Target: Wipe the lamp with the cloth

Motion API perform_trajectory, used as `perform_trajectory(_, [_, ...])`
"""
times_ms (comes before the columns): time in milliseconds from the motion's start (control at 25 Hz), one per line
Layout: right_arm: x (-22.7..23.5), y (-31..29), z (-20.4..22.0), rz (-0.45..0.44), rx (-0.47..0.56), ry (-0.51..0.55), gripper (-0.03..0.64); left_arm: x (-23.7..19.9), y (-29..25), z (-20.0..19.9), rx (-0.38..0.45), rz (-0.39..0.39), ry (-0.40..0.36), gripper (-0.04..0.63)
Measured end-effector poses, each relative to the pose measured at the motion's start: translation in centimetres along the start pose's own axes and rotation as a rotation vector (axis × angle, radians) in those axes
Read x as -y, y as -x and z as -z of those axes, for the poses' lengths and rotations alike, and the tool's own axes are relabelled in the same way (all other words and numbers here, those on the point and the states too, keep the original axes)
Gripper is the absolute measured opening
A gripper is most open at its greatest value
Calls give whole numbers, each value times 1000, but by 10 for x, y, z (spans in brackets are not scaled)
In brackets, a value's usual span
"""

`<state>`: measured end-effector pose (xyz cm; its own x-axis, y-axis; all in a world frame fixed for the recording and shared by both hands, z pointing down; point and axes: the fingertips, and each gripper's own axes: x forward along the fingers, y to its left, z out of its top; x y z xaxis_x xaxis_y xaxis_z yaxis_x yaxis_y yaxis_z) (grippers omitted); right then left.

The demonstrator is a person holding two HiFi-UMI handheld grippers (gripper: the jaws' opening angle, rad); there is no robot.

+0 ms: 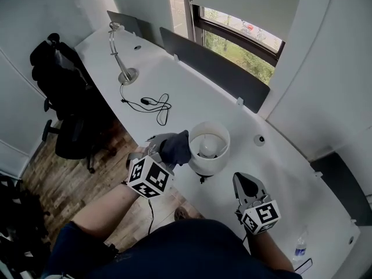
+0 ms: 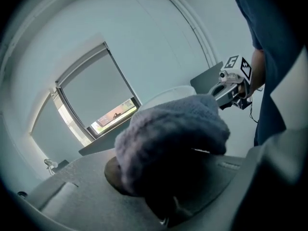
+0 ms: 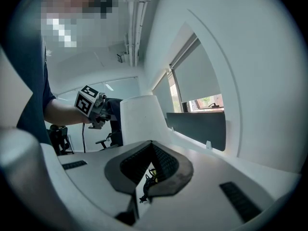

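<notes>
A lamp with a white shade (image 1: 215, 156) and a bare bulb stands near the front edge of the white desk (image 1: 192, 95). My left gripper (image 1: 164, 148) is shut on a dark blue cloth (image 1: 176, 147), and the cloth rests against the shade's left side. In the left gripper view the cloth (image 2: 171, 136) fills the jaws and hides most of the shade (image 2: 166, 93). My right gripper (image 1: 246, 185) hovers to the right of the lamp, shut with nothing in it. In the right gripper view its jaws (image 3: 147, 179) meet, and the shade (image 3: 142, 121) stands just beyond them.
A slim metal desk lamp (image 1: 120, 57) and a black cable (image 1: 152, 104) lie at the desk's far left. Dark divider panels (image 1: 216, 68) line the back edge under a window. A black office chair (image 1: 64, 92) stands at left; a water bottle (image 1: 299, 249) at lower right.
</notes>
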<state>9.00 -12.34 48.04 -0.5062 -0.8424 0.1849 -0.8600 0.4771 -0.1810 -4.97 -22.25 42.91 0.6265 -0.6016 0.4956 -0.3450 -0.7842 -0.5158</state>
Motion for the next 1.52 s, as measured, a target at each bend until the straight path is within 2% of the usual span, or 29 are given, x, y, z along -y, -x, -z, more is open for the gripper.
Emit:
perform_trajectory(200, [0,0,2,0,-8,3,5,-10,-4,-2,3,-7,-33,48])
perform_trajectory(560, [-4,-1,9,-9,-45,5,5,0,-33,37,-55,33,-10,48])
perform_trajectory(880, [1,-4,11,29,-70,-8,5,7,-74,84,-116,92,-108,48])
perform_trajectory(1000, [2,0,15,49,-81,-11,4,10,-88,96,-125,115,-123,48])
perform_trajectory(1240, [9,7,13,99,-77,-19,5,2,-100,90,-74,131,-155,48])
perform_trajectory(1520, [11,11,6,122,-46,-16,5,-23,-92,43,31,94,-217,48])
